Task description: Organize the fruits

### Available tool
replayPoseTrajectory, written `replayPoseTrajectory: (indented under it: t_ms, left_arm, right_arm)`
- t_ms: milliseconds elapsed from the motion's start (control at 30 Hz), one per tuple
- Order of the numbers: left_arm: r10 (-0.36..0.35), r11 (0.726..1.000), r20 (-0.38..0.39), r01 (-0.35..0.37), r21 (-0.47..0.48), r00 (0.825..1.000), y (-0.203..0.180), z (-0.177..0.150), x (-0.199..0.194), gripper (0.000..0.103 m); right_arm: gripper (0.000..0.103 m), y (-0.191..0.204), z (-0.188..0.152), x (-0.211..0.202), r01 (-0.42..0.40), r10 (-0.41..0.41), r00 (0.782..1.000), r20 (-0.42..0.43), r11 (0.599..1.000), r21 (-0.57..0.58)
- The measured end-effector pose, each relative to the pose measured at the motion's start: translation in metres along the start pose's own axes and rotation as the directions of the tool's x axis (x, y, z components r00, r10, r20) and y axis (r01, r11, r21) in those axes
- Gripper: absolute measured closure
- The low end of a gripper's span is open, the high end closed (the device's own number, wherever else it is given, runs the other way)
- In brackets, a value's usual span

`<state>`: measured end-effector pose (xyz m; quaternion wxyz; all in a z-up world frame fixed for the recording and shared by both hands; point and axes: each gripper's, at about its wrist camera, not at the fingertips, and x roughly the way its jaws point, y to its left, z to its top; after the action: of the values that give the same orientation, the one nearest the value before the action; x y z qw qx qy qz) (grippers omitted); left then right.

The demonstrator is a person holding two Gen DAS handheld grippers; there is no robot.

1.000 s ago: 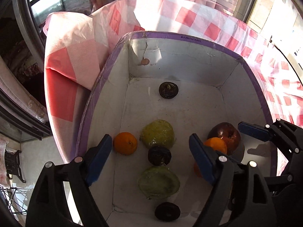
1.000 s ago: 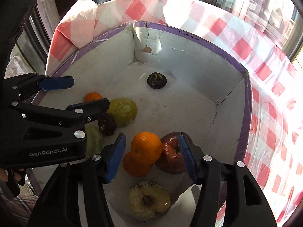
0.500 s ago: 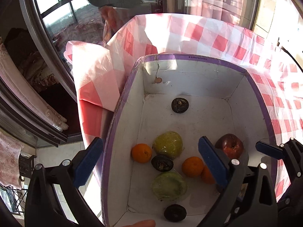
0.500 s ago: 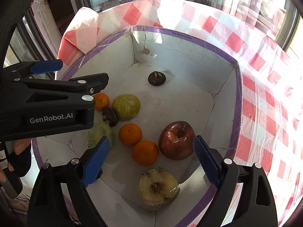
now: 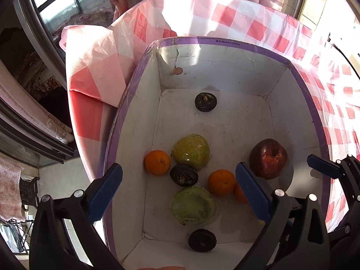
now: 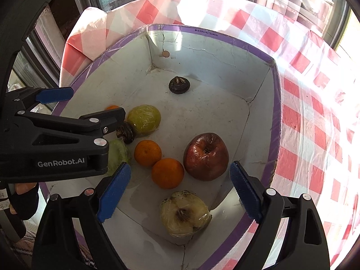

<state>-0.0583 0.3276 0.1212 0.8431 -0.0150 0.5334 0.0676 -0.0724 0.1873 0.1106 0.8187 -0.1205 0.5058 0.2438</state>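
A white cardboard box with a purple rim (image 5: pixel 225 41) (image 6: pixel 202 32) holds the fruit. A dark red apple (image 5: pixel 268 158) (image 6: pixel 205 156) lies at the right. Two oranges (image 6: pixel 167 173) (image 6: pixel 147 153) lie next to it, a third orange (image 5: pixel 157 162) at the left. Green wrapped fruits (image 5: pixel 191 150) (image 5: pixel 193 204) lie in the middle, with dark round fruits (image 5: pixel 184 175) (image 5: pixel 205 101) (image 5: pixel 202 239) among them. A wrapped cut yellow fruit (image 6: pixel 185 213) lies near the front. My left gripper (image 5: pixel 177 193) is open and empty above the box. My right gripper (image 6: pixel 178 193) is open and empty too.
The box stands on a red-and-white checked tablecloth (image 5: pixel 225 15) (image 6: pixel 315 112). Windows and curtains (image 5: pixel 29 85) are at the left and behind. The left gripper (image 6: pixel 56 132) shows at the left of the right wrist view.
Both grippers have risen and pulled back from the box. The right gripper opened and let an orange go; it now lies beside the other orange and the apple.
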Motion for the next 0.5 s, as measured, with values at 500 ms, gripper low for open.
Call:
replayPoseTrajectory:
  t_ms: [500]
  left_arm:
    - [-0.011,1.000,-0.024,0.011,0.005,1.000,-0.0007,-0.0020,0.0057,0.002]
  right_arm:
    - [0.017,-0.0008,-0.0025,0.0015,0.009,-0.009,1.000,-0.009,1.000,-0.001]
